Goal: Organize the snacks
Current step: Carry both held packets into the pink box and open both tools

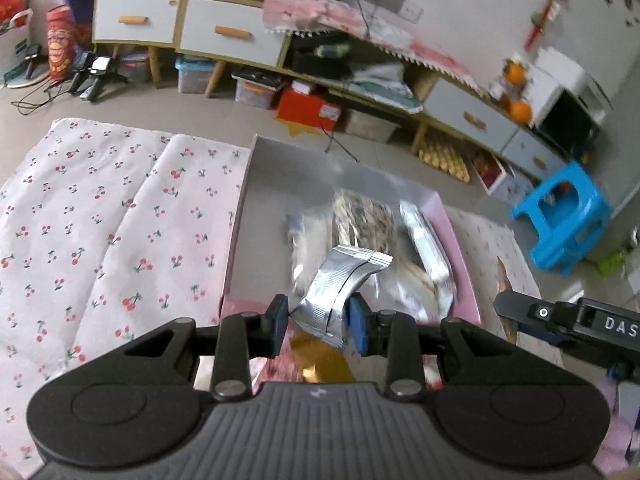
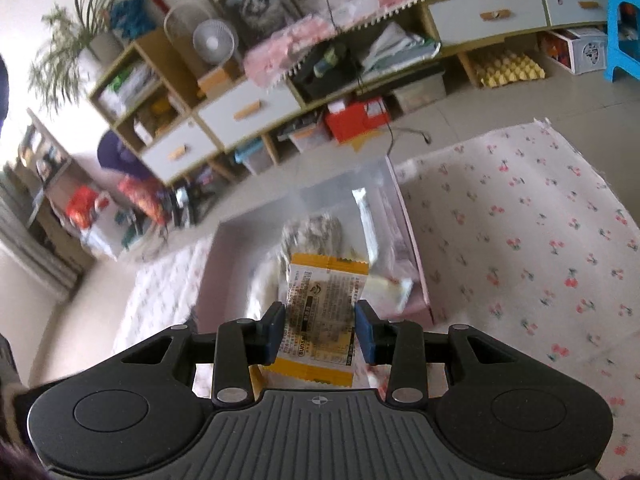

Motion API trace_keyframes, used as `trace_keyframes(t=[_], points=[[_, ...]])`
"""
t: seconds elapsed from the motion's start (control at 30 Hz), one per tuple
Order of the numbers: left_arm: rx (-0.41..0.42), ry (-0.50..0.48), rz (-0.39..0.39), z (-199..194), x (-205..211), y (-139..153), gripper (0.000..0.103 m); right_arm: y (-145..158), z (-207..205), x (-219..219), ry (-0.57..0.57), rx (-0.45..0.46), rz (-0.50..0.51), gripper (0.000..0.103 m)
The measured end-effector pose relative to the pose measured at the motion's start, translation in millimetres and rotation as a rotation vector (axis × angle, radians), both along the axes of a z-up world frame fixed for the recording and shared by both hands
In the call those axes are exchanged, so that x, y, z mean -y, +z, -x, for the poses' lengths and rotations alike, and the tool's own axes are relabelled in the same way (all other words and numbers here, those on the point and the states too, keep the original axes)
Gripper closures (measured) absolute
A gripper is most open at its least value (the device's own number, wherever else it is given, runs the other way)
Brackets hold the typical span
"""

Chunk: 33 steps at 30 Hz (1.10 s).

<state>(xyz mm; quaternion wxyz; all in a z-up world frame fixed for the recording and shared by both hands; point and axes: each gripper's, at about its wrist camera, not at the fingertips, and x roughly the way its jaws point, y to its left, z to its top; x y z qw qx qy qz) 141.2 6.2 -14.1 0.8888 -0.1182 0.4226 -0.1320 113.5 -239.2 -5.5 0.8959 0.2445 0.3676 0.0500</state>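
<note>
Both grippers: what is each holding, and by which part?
Left gripper: silver foil packet, pinched near its lower end. Right gripper: yellow-edged snack packet, gripped across its middle.

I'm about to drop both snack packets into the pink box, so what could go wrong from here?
1. The left gripper pinches the silver packet only near one end; it may twist loose.
2. Both grippers converge on the pink box, and the right gripper is already close beside the left; they could collide.
3. The yellow packet may land on the piled snacks and slide out.
</note>
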Motion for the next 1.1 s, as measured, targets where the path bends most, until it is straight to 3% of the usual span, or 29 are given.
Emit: trace_keyframes(t=[0.23, 0.47, 0.73, 1.1], points=[[0.035, 0.062, 0.024, -16.1, 3.2, -10.8, 0.073, -10.0, -22.4, 0.3, -0.072, 0.061, -0.053, 0.066], [0.119, 0.103, -0.04, -23.3, 5.9, -20.0, 0.073, -32.4, -37.9, 1.8, -0.153, 0.061, -0.073, 0.066], [0.093, 0.12, -0.049, -28.8, 9.5, -29.6, 0.073, -51.7, -47.2, -3.1, -0.191, 0.045, -0.104, 0.064], [0.058, 0.146, -0.063, -30.1, 7.5, -35.7, 0.071, -58.6, -51.1, -9.3, -0.185, 0.04, -0.076, 0.064]])
